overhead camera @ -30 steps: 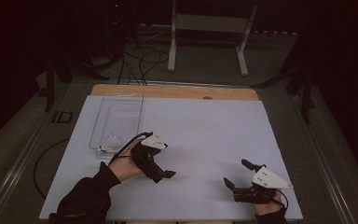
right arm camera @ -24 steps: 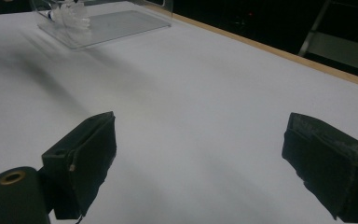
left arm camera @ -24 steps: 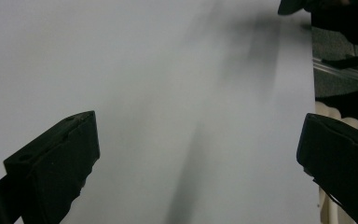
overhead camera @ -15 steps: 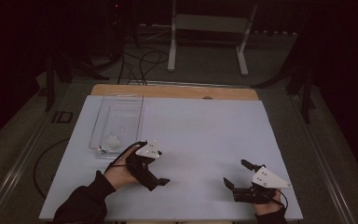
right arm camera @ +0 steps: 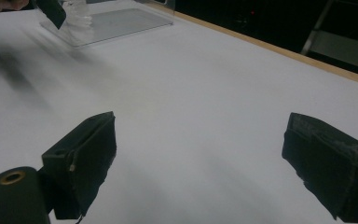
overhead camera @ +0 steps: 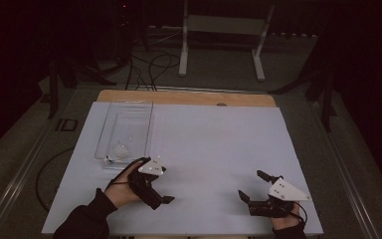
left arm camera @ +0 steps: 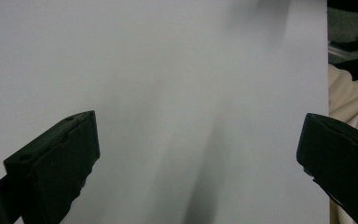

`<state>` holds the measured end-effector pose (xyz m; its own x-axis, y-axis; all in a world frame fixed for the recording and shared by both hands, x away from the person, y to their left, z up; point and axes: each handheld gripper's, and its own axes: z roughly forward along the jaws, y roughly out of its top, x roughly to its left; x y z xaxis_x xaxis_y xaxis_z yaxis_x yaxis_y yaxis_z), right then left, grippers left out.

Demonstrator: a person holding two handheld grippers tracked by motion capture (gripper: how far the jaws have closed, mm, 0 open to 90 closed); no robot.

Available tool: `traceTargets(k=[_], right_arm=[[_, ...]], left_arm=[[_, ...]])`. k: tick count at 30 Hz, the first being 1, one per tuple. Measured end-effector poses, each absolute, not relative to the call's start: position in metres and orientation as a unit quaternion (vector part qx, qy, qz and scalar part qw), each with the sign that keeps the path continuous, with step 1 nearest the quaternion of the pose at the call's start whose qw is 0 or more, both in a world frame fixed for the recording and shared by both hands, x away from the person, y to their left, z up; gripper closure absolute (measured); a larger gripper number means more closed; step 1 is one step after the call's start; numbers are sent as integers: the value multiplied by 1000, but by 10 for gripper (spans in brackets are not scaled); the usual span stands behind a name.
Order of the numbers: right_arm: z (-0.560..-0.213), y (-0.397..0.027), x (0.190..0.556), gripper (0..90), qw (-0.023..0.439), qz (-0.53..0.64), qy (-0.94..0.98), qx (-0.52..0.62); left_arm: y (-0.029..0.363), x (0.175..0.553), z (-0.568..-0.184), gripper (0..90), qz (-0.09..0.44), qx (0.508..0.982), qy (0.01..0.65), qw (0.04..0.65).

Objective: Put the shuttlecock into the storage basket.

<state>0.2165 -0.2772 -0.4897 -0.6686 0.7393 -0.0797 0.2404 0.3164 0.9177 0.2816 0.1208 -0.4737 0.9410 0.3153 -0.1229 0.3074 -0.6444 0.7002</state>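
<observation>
**White sheet bare under two wide-open grippers**

White covering on the table [overhead camera: 214, 149] spreads out ahead of both tools, with a strip of wood showing along its far edge. Beyond the left gripper [overhead camera: 154, 191] and a little to its outer side, just beside the hand [overhead camera: 122, 186] that holds it, lies a clear plastic tray [overhead camera: 127, 127], long side running away from the person; a small crumpled clear thing [overhead camera: 121, 149] sits in the tray's near end. The left gripper hangs low over the sheet with its jaws spread wide and nothing between them; its own view looks down on bare sheet. Well apart to its right, the right gripper [overhead camera: 256, 186] is just as wide open and empty, its jaws aimed across the sheet toward the tray [right arm camera: 116, 21]. Nothing stands between either tool and the tray.
</observation>
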Motion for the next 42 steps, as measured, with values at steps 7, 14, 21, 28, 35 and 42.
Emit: traceTargets(k=[7, 14, 21, 28, 35, 42], right_arm=[[-491, -276, 218, 97, 251, 485, 776, 315], [-492, -276, 219, 97, 247, 485, 778, 315], [-492, -276, 218, 97, 248, 485, 776, 319], [-492, -276, 218, 97, 247, 485, 777, 318], [-492, -276, 218, 97, 246, 485, 776, 319], [-492, -276, 218, 97, 245, 484, 776, 320]], left_arm=[[136, 278, -476, 0, 6, 906, 185, 381], [150, 274, -483, 0, -2, 901, 192, 389], [162, 270, -488, 0, 4, 894, 208, 396], [174, 267, -494, 0, 5, 889, 219, 403], [181, 263, -499, 0, 15, 891, 222, 396], [191, 257, -502, 0, 24, 889, 226, 398]])
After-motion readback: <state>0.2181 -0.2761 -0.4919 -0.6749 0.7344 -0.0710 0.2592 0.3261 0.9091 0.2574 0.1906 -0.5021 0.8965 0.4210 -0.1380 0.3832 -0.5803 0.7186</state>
